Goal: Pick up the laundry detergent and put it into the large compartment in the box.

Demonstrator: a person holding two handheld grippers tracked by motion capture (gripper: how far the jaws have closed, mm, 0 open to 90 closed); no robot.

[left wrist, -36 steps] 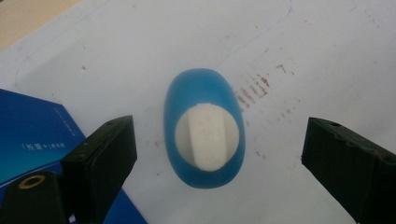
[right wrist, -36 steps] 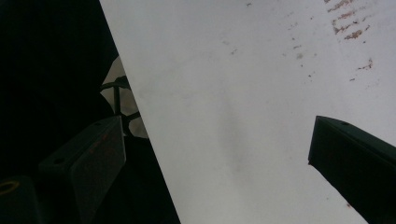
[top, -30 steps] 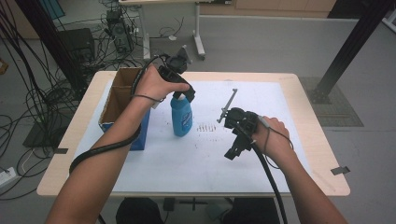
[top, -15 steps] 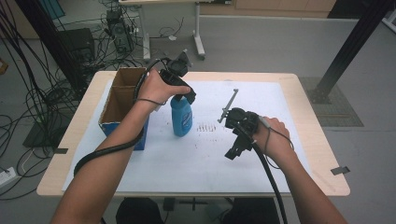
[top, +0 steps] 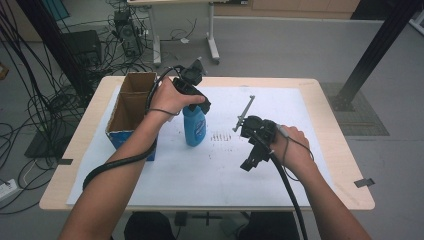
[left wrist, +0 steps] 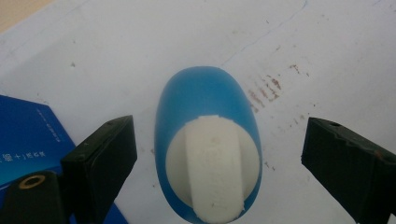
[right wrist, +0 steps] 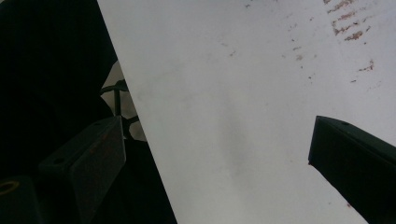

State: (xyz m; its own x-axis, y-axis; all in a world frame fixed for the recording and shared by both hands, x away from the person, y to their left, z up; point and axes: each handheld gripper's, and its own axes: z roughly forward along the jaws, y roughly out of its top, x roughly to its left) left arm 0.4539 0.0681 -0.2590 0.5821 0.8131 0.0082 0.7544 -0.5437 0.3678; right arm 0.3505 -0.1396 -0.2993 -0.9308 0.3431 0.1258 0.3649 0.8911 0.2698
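Leftmost, on the table, an open cardboard box, with nothing reaching for it.

Just right of it, on the white sheet, the blue bottle. Stands upright, base on the sheet, long axis vertical, white cap pointing straight up at the left gripper. Looks oval from above, longer one way than the other.

Along that gripper, jaws spread wide, one on each side of the cap, clear of it and holding nothing. By the look of it, poised to come down and close on the cap or neck.

Could go wrong in several ways:
- **Off-centre closing:** with the cap a little nearer the left jaw, likely to be touched on one side first and shoved over, toward the box or flat onto the sheet. Tall and narrow, so easily tipped.
- **Too low a grip:** on the smooth rounded shoulder, apt to slip up out of the jaws.
- **Too hard a squeeze:** might pop the cap or spill. Hard to tell what kind of cap.

Further right, past brown smudges and a thin metal tool, the right gripper. Hangs above the sheet, jaws wide apart and empty, aimed down near the sheet's edge. Well apart from the bottle, so of no use in steadying it.
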